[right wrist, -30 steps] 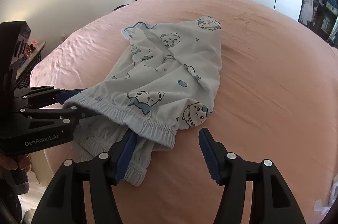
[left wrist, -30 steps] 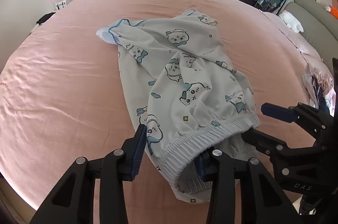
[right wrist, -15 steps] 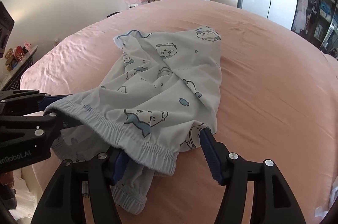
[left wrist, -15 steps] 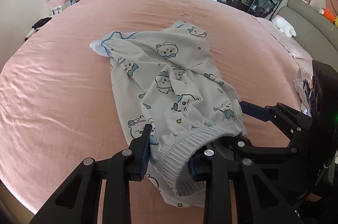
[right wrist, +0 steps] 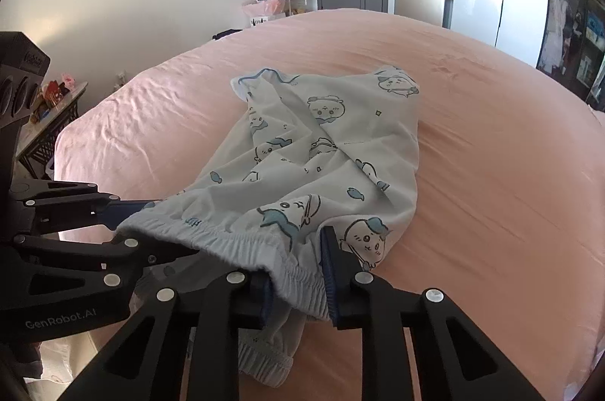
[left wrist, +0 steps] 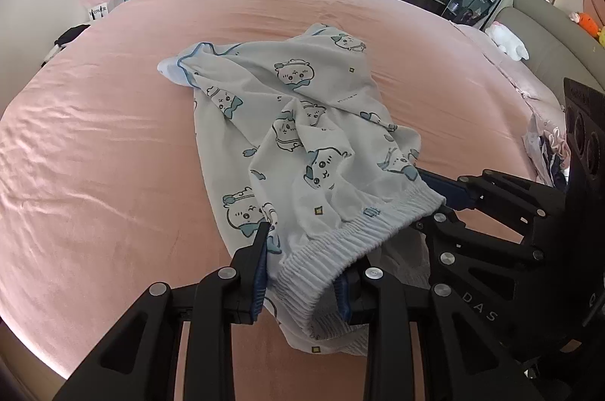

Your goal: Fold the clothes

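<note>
**Both grippers on the waistband**

Since a second ago, the right gripper [right wrist: 298, 274] has gone from wide open to nearly together, its jaws closing with the elastic waistband [right wrist: 242, 242] bunched between them.

From the left wrist camera, the left gripper [left wrist: 302, 266] sits narrowly closed, pinching the other stretch of the waistband [left wrist: 351, 234]. Holding the band at two points lets the printed shorts [left wrist: 298, 121] be lifted and spread evenly. They lie crumpled mid-bed, legs trailing away, with bare pink bed [left wrist: 94, 155] on all sides.

From the right wrist camera, open sheet stretches to the right of the shorts [right wrist: 340, 143]. The near bed edge lies just under the grippers, so I judge that any spreading should go away from them.
</note>
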Demonstrator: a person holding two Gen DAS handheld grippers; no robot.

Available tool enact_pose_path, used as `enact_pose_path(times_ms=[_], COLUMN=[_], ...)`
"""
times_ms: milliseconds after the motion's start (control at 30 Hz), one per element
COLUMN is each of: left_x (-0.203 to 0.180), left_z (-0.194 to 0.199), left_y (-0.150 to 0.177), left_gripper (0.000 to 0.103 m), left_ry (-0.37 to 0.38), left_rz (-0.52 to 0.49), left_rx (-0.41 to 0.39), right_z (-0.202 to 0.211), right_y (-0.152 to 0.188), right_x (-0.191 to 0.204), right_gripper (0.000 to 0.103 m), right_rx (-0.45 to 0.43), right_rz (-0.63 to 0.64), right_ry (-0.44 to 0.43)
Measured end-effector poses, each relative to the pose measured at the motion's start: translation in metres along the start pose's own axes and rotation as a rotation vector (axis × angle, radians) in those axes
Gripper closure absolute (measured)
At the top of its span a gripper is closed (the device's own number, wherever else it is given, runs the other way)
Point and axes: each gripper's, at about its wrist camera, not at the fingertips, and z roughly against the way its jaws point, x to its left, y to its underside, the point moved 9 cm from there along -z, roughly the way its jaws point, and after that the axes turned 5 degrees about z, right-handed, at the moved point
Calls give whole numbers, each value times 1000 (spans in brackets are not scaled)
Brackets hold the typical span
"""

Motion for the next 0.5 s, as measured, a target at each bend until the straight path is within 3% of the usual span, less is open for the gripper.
enact_pose_path(times_ms=[500], left_x=[-19], left_z=[30], left_y=[13], left_gripper=[79], left_ry=[8], left_rz=[-45], left_rx=[-8], right_z=[23], right_y=[2], right_x=[25], right_gripper=[89], right_rx=[-16], right_rz=[28], right_ry=[-105])
